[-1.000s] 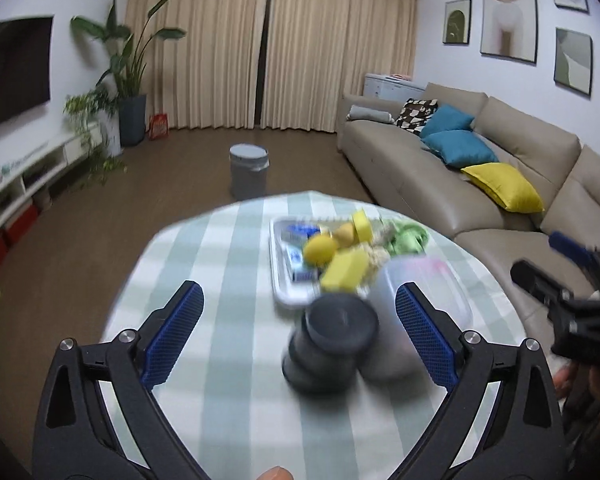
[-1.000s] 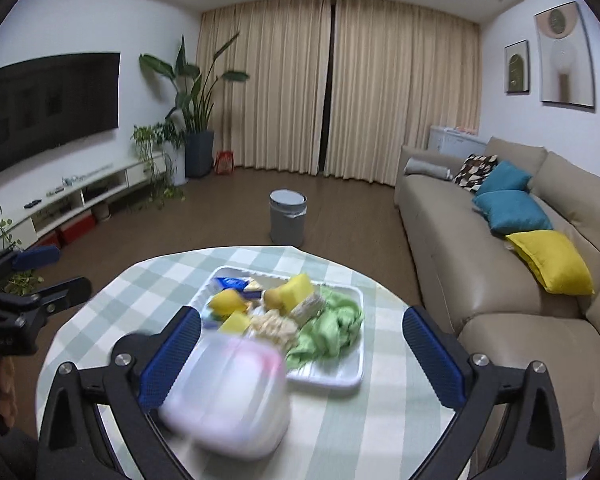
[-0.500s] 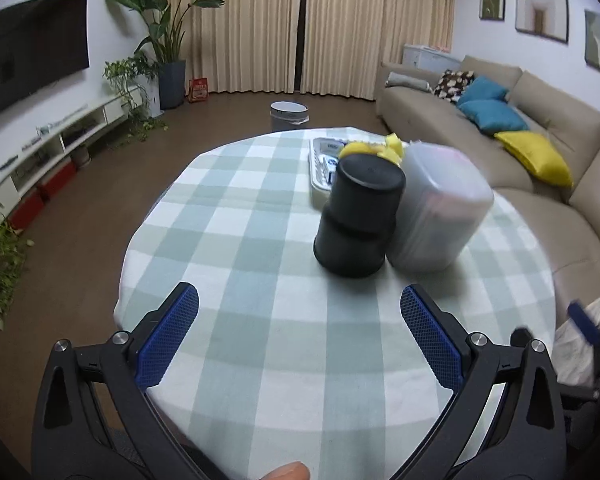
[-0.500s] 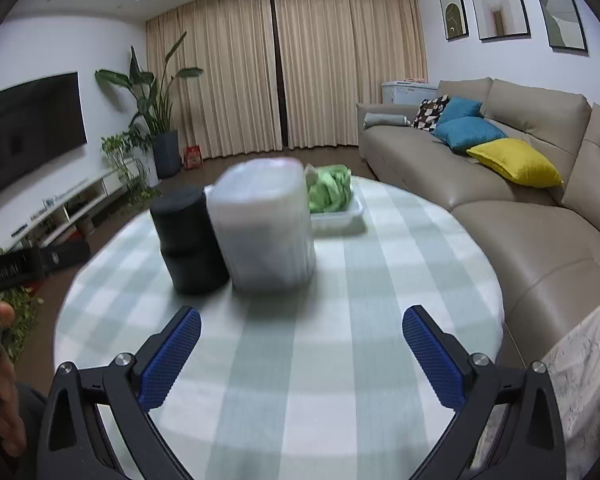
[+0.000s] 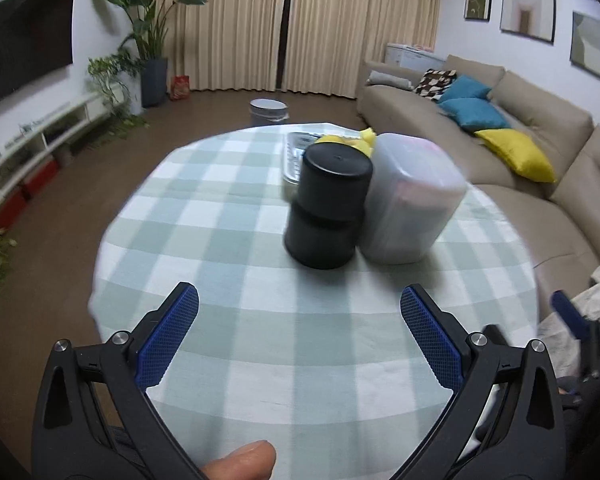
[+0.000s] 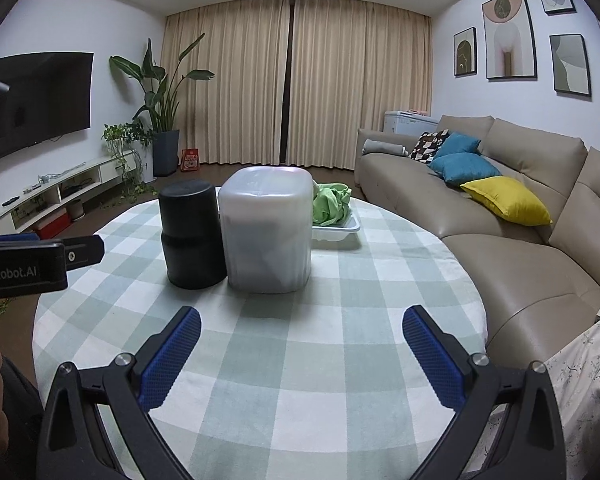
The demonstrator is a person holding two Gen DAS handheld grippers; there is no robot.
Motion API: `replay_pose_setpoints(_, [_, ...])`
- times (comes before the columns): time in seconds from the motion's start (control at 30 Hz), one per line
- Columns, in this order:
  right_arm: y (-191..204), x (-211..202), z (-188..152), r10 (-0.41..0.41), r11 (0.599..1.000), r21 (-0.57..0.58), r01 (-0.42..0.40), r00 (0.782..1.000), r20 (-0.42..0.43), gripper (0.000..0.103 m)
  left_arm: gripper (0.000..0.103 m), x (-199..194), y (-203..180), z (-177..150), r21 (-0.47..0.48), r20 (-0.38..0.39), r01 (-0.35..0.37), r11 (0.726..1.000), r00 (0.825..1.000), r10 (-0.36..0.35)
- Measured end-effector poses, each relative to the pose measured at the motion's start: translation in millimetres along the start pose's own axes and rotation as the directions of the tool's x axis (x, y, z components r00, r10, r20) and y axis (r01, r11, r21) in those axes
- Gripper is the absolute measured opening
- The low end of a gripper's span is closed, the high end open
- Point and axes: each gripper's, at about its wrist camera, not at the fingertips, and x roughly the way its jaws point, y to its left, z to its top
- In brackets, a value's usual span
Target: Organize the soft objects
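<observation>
Both the left gripper and right gripper hang spread wide and empty over the counter. At frame centre, the green cloth and yellow pieces lie in the white tray behind the black container and translucent bin; whether sorting remains is unclear.

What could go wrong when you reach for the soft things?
The black container and frosted plastic container stand right in front of the white tray, so reaching over might topple them. The green cloth hangs over the tray's edge and could drag out.
</observation>
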Motion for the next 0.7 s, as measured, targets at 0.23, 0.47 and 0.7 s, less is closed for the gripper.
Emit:
replay_pose_setpoints(0.23, [2.3, 0.6, -0.8, 0.003, 1.0, -0.009, -0.003, 1.0, -0.004, 0.103, 0.103, 5.4, -4.7, -3.2, 0.019, -0.026, -0.031, 0.999, 0.999, 0.031])
replay_pose_setpoints(0.47, [2.1, 0.2, -0.9, 0.002, 1.0, -0.012, -0.002, 1.0, -0.004, 0.103, 0.103, 5.1, -7.6, -3.5, 0.03, -0.026, -0.051, 0.998, 0.998, 0.052])
replay_pose_setpoints(0.7, [2.4, 0.4, -1.1, 0.002, 1.0, -0.012, -0.002, 1.0, -0.005, 0.103, 0.103, 4.7, -9.6, -4.5, 0.034, -0.028, -0.047, 0.998, 0.998, 0.048])
